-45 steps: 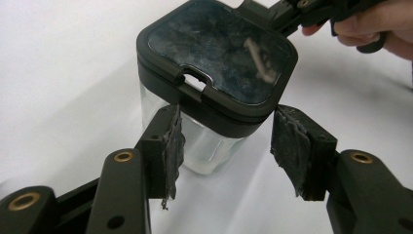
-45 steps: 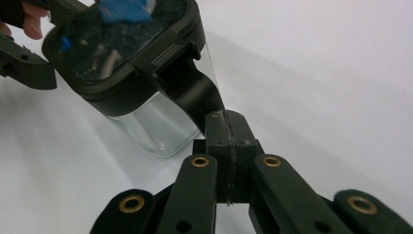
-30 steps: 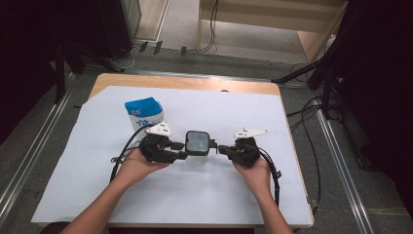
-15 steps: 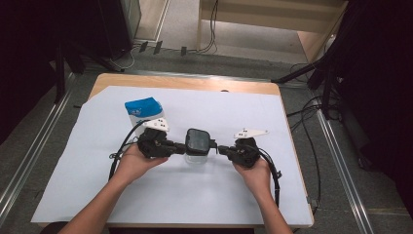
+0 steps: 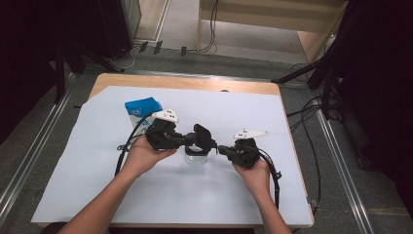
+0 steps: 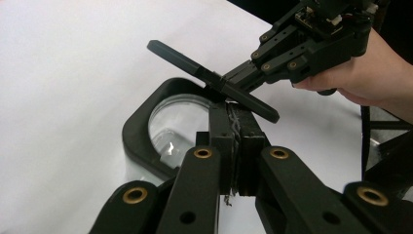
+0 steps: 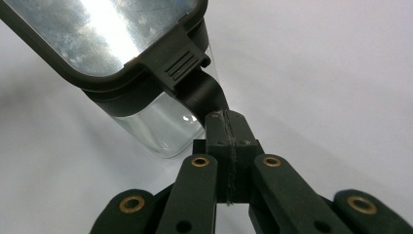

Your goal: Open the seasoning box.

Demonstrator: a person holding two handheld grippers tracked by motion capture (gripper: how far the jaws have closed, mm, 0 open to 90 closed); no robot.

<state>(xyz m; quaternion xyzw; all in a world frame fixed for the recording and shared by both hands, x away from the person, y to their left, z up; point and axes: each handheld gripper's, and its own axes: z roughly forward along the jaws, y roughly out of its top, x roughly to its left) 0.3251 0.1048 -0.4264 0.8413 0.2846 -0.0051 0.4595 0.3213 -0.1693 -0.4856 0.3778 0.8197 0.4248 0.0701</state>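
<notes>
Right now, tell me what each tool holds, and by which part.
Both hold the clear container with a black lid: the left tool pinches the tilted lid's near edge, the right tool the curved black tab below its latch.

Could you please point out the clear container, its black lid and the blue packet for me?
clear container [image 7: 160,131], right gripper view, on its see-through side wall below the black rim.
black lid [image 5: 202,135], high view, on the raised flap between the grippers.
blue packet [image 5: 141,107], high view, on its blue top face.
</notes>
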